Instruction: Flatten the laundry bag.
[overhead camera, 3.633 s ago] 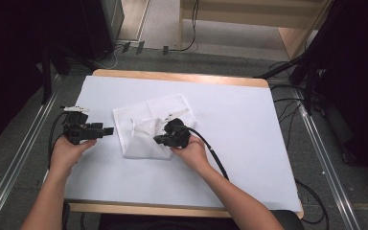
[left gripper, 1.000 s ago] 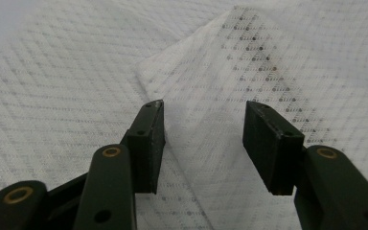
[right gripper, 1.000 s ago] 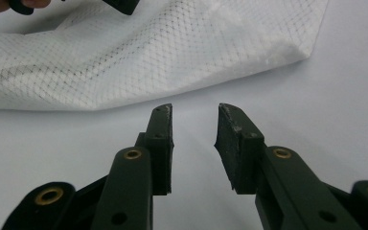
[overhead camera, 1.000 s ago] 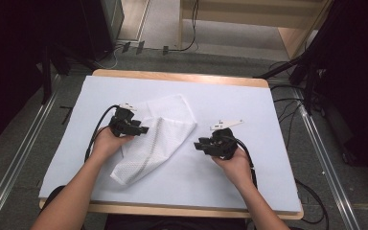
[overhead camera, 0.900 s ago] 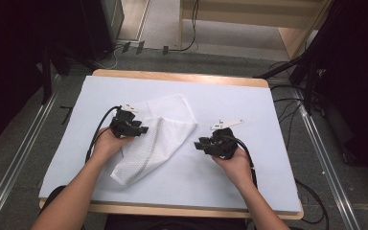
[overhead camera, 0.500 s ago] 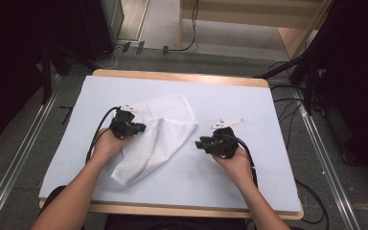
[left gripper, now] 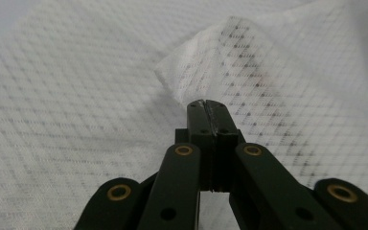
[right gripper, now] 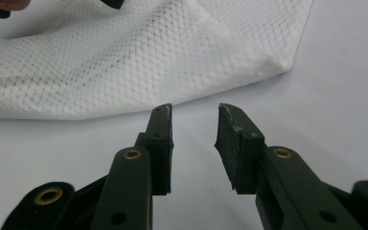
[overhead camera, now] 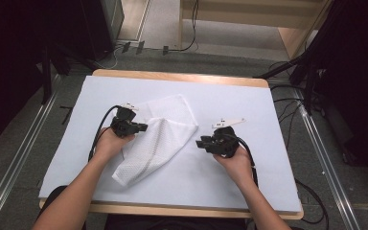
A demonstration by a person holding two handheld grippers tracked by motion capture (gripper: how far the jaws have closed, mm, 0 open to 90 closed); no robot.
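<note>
One white mesh cloth, folded, left claw pinching

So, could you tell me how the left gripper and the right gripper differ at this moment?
The left gripper has its jaws pressed shut, while the right gripper has its jaws open with a gap between them. The left gripper sits on the white mesh cloth, apparently pinching a fold; the right gripper is over the bare white table cover, just short of the cloth's corner. Both are black, hand-held and point toward the cloth.

**Cloth between two grippers on the table**

The cloth lies on the table, left of its middle. The left gripper sits at the cloth's left edge; the right gripper rests just right of it, nearer the right edge.
</note>
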